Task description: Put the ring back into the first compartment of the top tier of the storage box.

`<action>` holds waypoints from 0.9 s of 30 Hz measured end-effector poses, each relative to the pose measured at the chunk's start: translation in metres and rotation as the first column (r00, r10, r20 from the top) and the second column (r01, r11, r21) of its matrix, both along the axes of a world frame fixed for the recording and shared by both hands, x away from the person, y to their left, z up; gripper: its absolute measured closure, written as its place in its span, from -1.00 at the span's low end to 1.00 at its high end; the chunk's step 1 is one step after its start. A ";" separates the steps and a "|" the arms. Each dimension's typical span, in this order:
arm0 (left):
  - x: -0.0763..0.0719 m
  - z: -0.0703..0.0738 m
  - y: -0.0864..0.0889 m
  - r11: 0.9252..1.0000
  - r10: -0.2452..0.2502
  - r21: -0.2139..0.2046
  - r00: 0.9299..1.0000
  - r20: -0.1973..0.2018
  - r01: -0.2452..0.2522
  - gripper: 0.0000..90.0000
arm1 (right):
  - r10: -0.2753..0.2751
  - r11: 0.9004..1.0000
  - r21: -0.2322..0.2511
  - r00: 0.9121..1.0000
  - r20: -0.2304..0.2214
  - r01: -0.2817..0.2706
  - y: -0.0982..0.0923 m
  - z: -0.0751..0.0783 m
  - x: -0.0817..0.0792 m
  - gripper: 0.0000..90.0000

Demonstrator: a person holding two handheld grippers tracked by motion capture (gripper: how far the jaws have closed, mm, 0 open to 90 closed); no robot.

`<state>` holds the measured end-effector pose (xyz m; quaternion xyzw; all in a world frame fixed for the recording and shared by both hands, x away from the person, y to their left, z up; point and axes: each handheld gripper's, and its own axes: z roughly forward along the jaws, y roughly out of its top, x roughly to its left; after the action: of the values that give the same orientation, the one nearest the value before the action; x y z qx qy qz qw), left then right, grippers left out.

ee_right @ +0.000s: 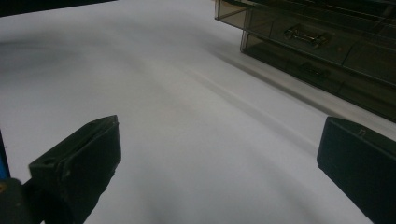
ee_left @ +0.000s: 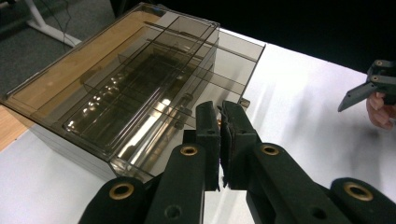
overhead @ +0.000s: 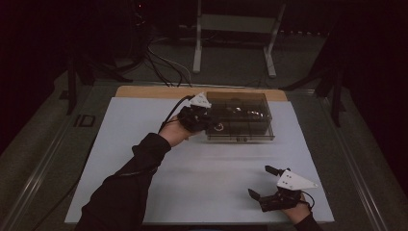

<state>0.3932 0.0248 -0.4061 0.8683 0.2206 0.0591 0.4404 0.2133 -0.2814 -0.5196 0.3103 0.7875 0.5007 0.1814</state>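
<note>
Standing toward the far edge of the white table (overhead: pixel 144 192), a smoky transparent drawer box (overhead: pixel 240 115), long side facing the person, top drawer front pulled slightly forward as seen in the left gripper view. Metal pull handle (ee_right: pixel 306 36) visible on one drawer front in the right gripper view.

Left claw (overhead: pixel 204 120): positioned at the box's near left corner, jaws clenched, pads pressed face to face in the left gripper view (ee_left: pixel 220 140) with nothing visible between them. Tips right at the box's front face; contact with a drawer or handle cannot be told. Left hand (overhead: pixel 175 131) and dark sleeve extended toward the box from the near side.

Right claw (overhead: pixel 262 182): well apart from the box, near the table's front edge on the right, jaws released and spread wide, nothing between them but bare table top. Grey three-cornered plate (overhead: pixel 294 180) on top, pointing away from the box.
</note>
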 end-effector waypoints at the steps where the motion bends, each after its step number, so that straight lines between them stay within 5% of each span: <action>1: 0.002 -0.001 -0.001 1.000 -0.001 0.000 1.000 -0.003 0.001 0.97 | 0.000 1.000 0.001 1.000 0.000 0.000 0.000 0.000 0.000 -1.00; 27: 0.029 -0.027 -0.022 0.999 0.029 0.033 0.999 -0.045 -0.027 0.97 | 0.007 1.000 0.007 1.000 0.002 -0.007 0.000 0.001 -0.001 -1.00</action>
<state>0.4219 0.0030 -0.4330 0.8732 0.2416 0.0491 0.4204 0.2126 -0.2811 -0.5191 0.3076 0.7867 0.5043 0.1793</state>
